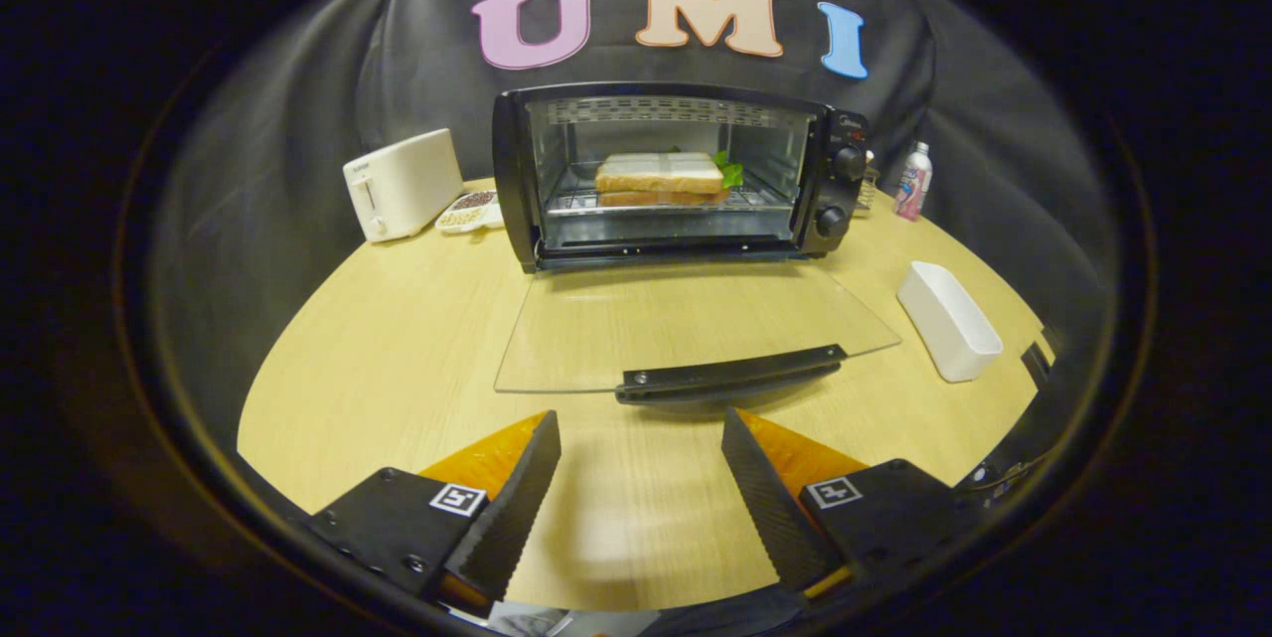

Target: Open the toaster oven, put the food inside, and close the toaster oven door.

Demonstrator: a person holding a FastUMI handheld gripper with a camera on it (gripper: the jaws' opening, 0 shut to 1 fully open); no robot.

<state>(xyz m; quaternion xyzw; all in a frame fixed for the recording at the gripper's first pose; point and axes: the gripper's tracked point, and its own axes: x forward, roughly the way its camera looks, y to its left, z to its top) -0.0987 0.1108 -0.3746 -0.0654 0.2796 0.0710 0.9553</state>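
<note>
Spread wide apart, the fingers [641, 428], gripping nothing, hovering over bare wood of the desk [397, 359] just short of the handle [730, 375]. Between the tips, open desk surface; ahead of them, the dark handle bar running along the front edge of the glass door [686, 324].

Door folded fully down and lying flat toward the fingers, its glass pane letting the desk grain show through. Hinged edge at the base of the toaster oven [676, 175], free edge with the handle nearest the fingers and apart from them.

Inside the open toaster oven, on the wire rack [765, 200], the sandwich [661, 178]: stacked bread slices with a bit of green leaf poking out at the back right. Mouth of the cavity unobstructed, room above the sandwich up to the roof.

Two knobs [840, 190] down the oven's right panel.

Left of the oven, a white toaster [402, 185], with a small tray of snacks [472, 210] tucked between the two. Right of the door, well apart from its edge, a white rectangular container [949, 319]. Behind the oven's right side, a bottle [912, 182] near the rear rim of the desk.

Bare desk on both sides of the lowered door, wider on the left.
</note>
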